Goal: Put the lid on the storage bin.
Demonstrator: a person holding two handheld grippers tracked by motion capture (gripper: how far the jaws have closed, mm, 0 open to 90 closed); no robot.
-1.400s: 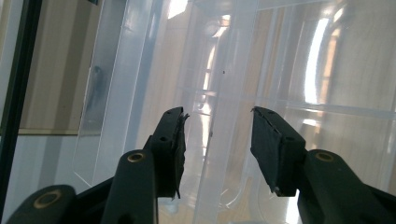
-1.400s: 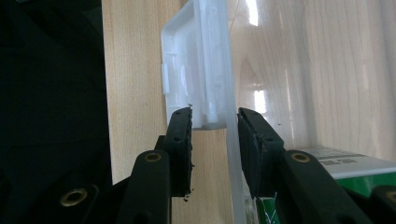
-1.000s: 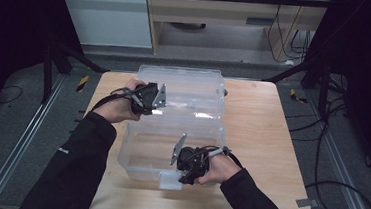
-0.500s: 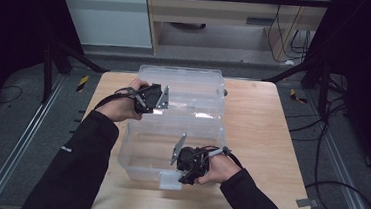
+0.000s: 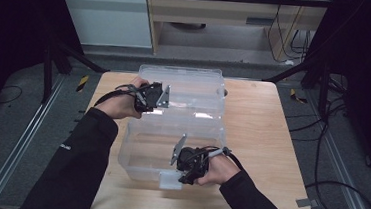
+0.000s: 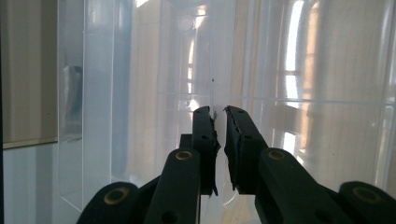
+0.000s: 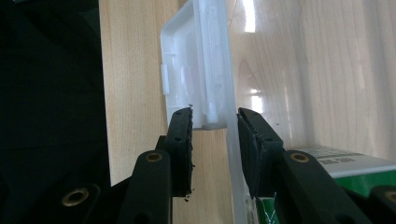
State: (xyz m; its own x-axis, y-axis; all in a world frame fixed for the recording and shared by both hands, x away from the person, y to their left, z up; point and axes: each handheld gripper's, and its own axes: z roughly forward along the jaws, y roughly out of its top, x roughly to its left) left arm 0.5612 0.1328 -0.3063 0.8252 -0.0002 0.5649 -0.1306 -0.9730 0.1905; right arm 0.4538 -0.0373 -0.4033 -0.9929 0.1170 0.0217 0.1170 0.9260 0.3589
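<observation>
Left to right on the wooden table (image 5: 263,115): left gripper (image 5: 160,96), jaws just closing, pinched narrow on the thin wall of the clear plastic bin (image 5: 144,154), right gripper (image 5: 175,156) clamped on its white front latch (image 7: 196,70); likely light, stiff, slick, best gripped at rim and latch.

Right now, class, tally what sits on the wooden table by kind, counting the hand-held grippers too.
Clear plastic boxes: 1
Box latches: 1
Left gripper: 1
Right gripper: 1
Wooden table: 1
Total: 5
</observation>
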